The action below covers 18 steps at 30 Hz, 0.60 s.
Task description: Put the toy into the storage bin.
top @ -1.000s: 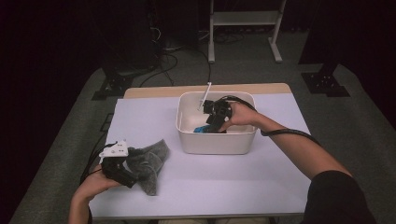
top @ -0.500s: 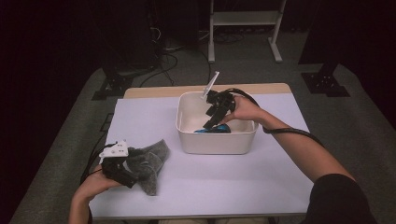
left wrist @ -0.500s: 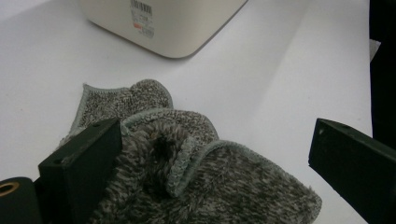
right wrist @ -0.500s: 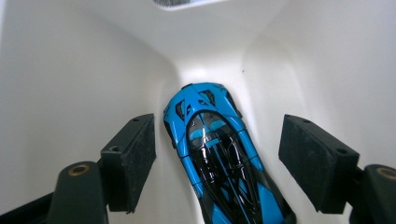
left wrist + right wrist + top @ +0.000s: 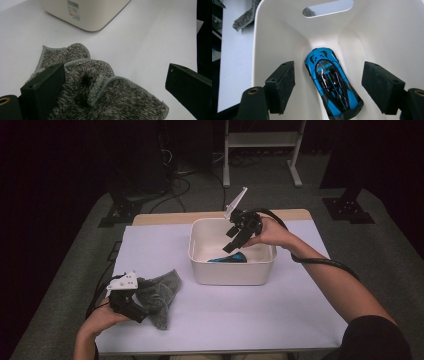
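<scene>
A blue and black toy car (image 5: 227,258) (image 5: 332,85) lies on the floor of a white plastic bin (image 5: 232,275) (image 5: 387,37). My right gripper (image 5: 232,240) (image 5: 329,87) hovers above the car at rim height, pointing down into the bin. It is open, and its pads stand well apart from the car's sides. At the table's near left lies a crumpled grey terry cloth (image 5: 160,292) (image 5: 107,97). My left gripper (image 5: 132,307) (image 5: 120,85) rests low over the cloth, open wide, with part of the cloth between its jaws.
The bin (image 5: 87,12) stands at the back middle of the white table (image 5: 250,320), with a barcode label on its side. Cables trail from both grippers. A metal stand (image 5: 260,140) and dark floor lie beyond the far edge.
My right gripper has risen from deep inside the bin to about rim height, leaving the car lying on the bin floor. The left gripper and the cloth have stayed put.
</scene>
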Motion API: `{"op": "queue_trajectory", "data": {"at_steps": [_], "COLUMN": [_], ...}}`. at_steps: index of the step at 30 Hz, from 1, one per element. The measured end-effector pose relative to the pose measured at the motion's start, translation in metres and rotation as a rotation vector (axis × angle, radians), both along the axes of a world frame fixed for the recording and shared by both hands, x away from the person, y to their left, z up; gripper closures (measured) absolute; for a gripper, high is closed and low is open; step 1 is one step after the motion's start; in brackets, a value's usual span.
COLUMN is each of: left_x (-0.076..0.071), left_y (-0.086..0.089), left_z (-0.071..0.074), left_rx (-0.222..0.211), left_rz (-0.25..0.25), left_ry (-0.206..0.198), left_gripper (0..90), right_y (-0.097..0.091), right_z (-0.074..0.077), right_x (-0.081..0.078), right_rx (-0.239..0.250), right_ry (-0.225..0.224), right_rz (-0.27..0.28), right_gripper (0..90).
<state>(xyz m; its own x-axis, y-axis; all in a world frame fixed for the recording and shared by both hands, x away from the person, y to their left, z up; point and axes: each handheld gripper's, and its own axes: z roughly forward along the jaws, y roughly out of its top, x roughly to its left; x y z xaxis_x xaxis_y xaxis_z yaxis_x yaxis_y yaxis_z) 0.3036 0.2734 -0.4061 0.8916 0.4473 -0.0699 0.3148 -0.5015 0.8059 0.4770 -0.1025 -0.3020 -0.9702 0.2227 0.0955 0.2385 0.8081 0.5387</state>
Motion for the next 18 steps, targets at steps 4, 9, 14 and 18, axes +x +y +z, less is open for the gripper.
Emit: {"op": "queue_trajectory", "data": {"at_steps": [4, 9, 14, 18], "left_x": [-0.001, -0.002, -0.002, -0.002], "left_y": [0.001, 0.001, 0.001, 0.001], "left_z": [0.001, 0.001, 0.001, 0.001], "left_rx": [0.004, 0.0, 0.0, 0.003], "left_rz": [0.002, 0.004, 0.003, 0.001], "left_ry": [-0.001, 0.0, -0.001, -0.003], "left_gripper": [2.5, 2.5, 2.5, 2.5], "right_y": [-0.005, -0.011, -0.019, -0.024], "right_z": [0.011, 0.022, 0.033, 0.038], "right_x": [-0.004, -0.007, -0.01, -0.012], "right_rx": [0.008, 0.016, 0.026, 0.028], "right_ry": [-0.019, -0.045, -0.066, -0.073], "right_rz": [-0.008, -0.009, -0.023, -0.034], "right_gripper": [25.1, 24.8, 24.6, 24.4]}}
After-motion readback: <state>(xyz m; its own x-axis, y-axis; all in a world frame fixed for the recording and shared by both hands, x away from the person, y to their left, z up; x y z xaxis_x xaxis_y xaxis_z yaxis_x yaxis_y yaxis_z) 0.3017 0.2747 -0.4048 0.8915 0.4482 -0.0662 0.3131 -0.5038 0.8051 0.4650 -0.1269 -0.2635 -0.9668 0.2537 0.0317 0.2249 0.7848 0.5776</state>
